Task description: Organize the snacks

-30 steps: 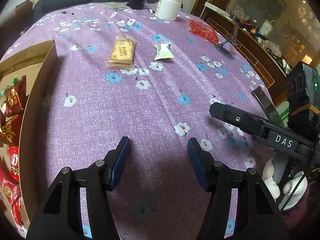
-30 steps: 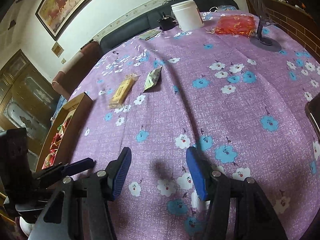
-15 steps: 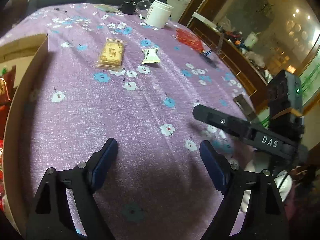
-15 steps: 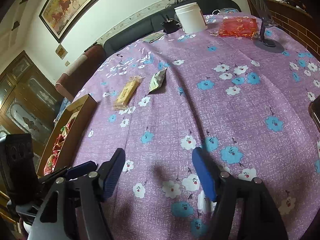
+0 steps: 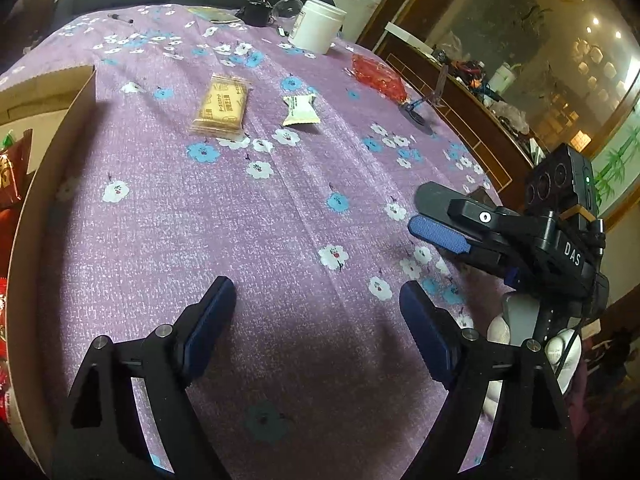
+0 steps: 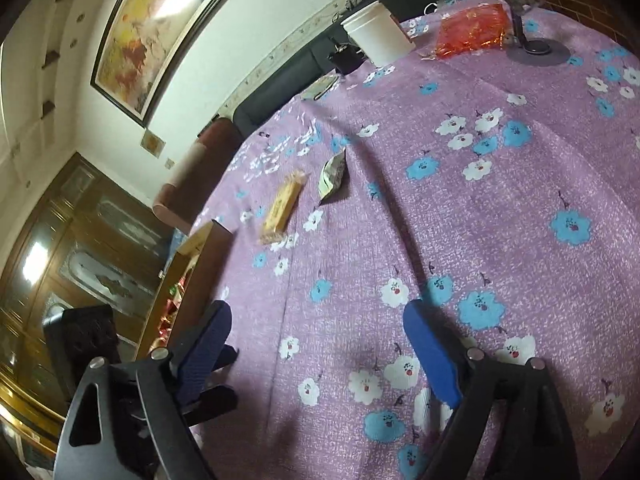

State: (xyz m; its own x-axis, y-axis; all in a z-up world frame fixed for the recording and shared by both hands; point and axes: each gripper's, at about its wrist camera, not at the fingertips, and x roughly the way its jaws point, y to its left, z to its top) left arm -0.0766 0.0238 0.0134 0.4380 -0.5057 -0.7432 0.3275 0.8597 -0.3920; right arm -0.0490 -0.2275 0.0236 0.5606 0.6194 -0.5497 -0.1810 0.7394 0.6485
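Left wrist view. The left gripper (image 5: 316,300) has its jaws spread wide with nothing between them, only the purple flowered tablecloth (image 5: 200,220) below; they have just been opening. The brown cardboard box (image 5: 48,184) at 9 o'clock is cut off by the frame edge. Only slivers of its contents show: red snack packets (image 5: 10,172), print unreadable. At 12 o'clock lies the tan rectangular biscuit packet in clear wrap (image 5: 221,105). Just beside it, toward 1 o'clock and not touching, lies the small white crimped sachet (image 5: 301,110). Farther back stands a white plastic tub (image 5: 318,30); whether it holds anything cannot be told. A red crinkled bag (image 5: 378,76) lies at 1 o'clock near the table edge. At 3 o'clock the right gripper (image 5: 424,214) enters side-on, one finger overlapping the other, so its gap is hard to judge here. A white-gloved hand (image 5: 560,356) below it is mostly hidden.

Right wrist view. The right gripper (image 6: 320,344) is spread wide over bare cloth, nothing between the blue pads (image 6: 430,356); the jaws have just been opening. The biscuit packet (image 6: 282,210) sits at 11 o'clock, seen edge-on. The sachet (image 6: 333,176) lies next to it, toward 12 o'clock. The box (image 6: 196,280) at 9 o'clock is partly blocked by the left finger, with red wrappers (image 6: 174,312) dimly visible inside. The tub (image 6: 378,36) and the red bag (image 6: 472,30) stand at 12 to 1 o'clock. The left gripper's body at 8 o'clock is dark and indistinct.
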